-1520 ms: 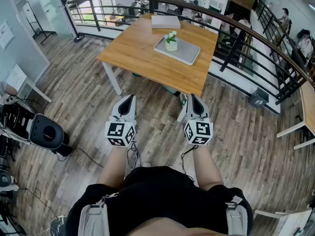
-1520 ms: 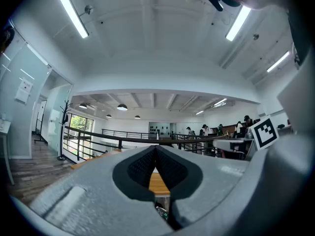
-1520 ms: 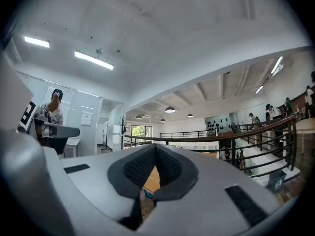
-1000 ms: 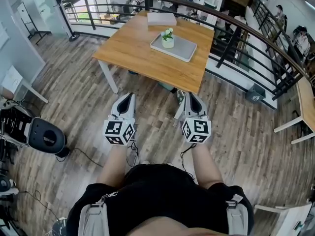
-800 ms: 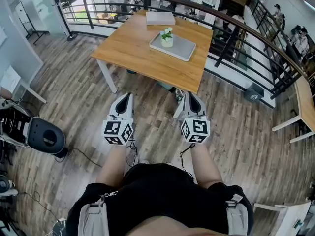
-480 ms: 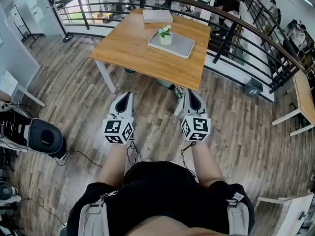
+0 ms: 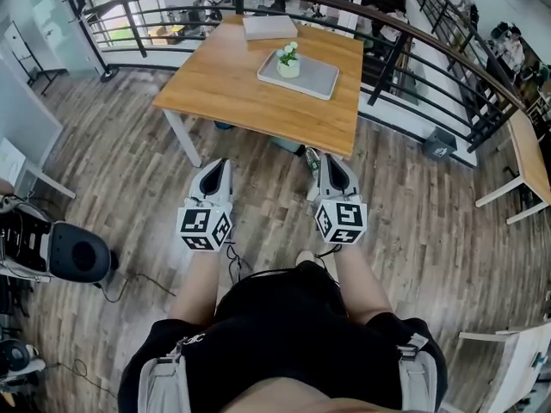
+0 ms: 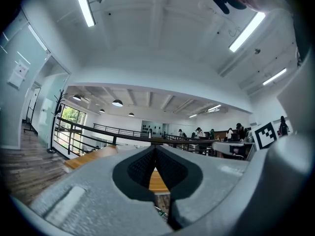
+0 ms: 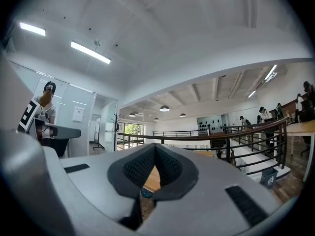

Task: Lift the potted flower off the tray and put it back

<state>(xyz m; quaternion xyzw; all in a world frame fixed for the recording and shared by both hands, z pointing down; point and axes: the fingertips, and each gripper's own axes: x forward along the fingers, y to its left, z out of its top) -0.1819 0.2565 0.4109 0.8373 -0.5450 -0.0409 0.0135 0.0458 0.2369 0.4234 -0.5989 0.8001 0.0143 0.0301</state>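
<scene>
The potted flower (image 7: 287, 61), white blooms in a small white pot, stands at the left end of a grey tray (image 7: 312, 77) on the far part of a wooden table (image 7: 250, 89). Both grippers are held level over the floor, well short of the table's near edge. My left gripper (image 7: 220, 163) is shut with nothing in it, its pads meeting at the tip (image 8: 155, 147). My right gripper (image 7: 328, 159) is likewise shut and empty (image 9: 155, 145). A strip of the tabletop shows through each gripper's jaw gap; the flower does not show in either gripper view.
A flat white box (image 7: 269, 27) lies on the table behind the tray. A black curved railing (image 7: 405, 41) runs behind and right of the table. A black round machine (image 7: 76, 252) and cables sit on the floor at left. A grey bin (image 7: 439, 144) stands by the railing.
The person has walked toward the table: it has come nearer and lower in the head view. Both grippers stay shut, side by side in front of the body.
</scene>
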